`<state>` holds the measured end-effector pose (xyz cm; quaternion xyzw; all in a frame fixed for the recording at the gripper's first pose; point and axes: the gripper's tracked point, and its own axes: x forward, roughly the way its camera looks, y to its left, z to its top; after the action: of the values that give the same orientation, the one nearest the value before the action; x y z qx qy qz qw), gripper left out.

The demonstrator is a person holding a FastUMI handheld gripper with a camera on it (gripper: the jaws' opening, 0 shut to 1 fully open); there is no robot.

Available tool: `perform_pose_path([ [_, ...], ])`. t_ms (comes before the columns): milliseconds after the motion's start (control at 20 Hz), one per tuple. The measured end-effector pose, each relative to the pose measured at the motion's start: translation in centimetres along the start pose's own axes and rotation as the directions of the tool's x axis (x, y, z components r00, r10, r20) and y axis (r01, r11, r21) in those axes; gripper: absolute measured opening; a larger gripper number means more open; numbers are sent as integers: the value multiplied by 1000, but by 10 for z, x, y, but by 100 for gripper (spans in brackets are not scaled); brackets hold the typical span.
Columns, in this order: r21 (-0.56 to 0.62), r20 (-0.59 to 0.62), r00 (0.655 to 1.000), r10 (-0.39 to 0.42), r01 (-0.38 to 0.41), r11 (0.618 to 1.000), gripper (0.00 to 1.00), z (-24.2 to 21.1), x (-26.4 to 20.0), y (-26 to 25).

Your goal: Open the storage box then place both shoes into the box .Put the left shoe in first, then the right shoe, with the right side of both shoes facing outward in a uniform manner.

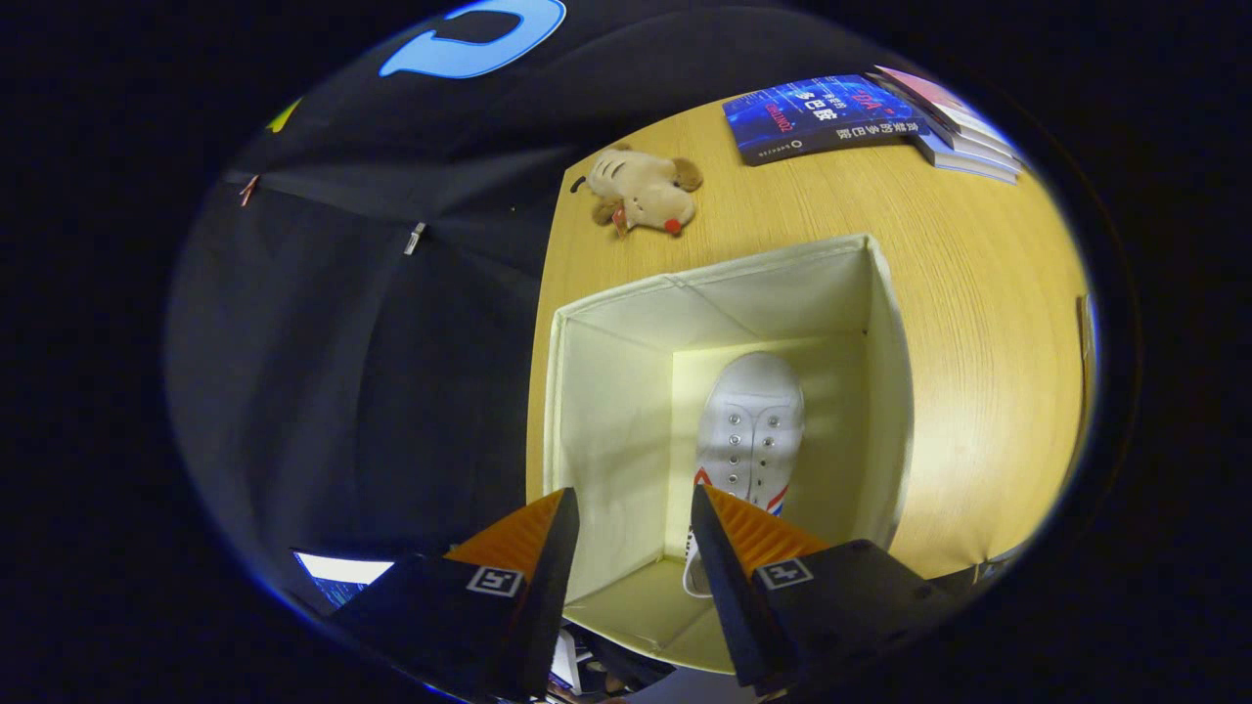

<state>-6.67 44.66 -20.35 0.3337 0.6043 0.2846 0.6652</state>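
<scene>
- Cream fabric forms the storage box (626, 391), which stands open-topped on the wooden table (978, 323), its left wall close to the table's left edge.
- One white shoe (750, 430) lies on the box floor, against the right side, toe pointing to the far wall. Metal eyelets run down its upper; red and blue stripes mark its side near the heel.
- The left half of the box floor is bare.
- The gripper (634, 518) hangs above the near rim of the box, pointing downward into it. Its fingers stand apart and released, with nothing between them; box lining shows through the gap.
- The right finger (753, 533) overlaps the heel end of the shoe in the gripper view; contact cannot be judged.
- A plush dog (641, 191) lies on the table beyond the far rim of the box.
- A stack of books (861, 117) rests at the far right of the table, well apart from the box.
</scene>
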Motion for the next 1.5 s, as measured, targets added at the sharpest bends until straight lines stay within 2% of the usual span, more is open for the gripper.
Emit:
perform_pose_path([
  [50,-5,6,1000,14,-14,1000,84,0,-8,2],
  [150,-17,33,999,33,-32,999,97,8,-28,0],
  [300,-26,89,995,41,-39,999,97,25,-68,-12],
  [550,-34,180,983,-25,32,999,97,51,-146,-76],
  [700,-4,218,968,-121,124,992,97,61,-187,-145],
  [900,99,233,937,-259,242,965,97,64,-229,-242],
  [1000,132,227,921,-318,294,947,97,62,-238,-286],
  [1250,203,148,866,-477,445,872,97,45,-249,-397],
  [1400,235,110,851,-514,480,845,96,37,-246,-444],
  [1500,257,84,856,-511,476,841,94,33,-232,-454],
])
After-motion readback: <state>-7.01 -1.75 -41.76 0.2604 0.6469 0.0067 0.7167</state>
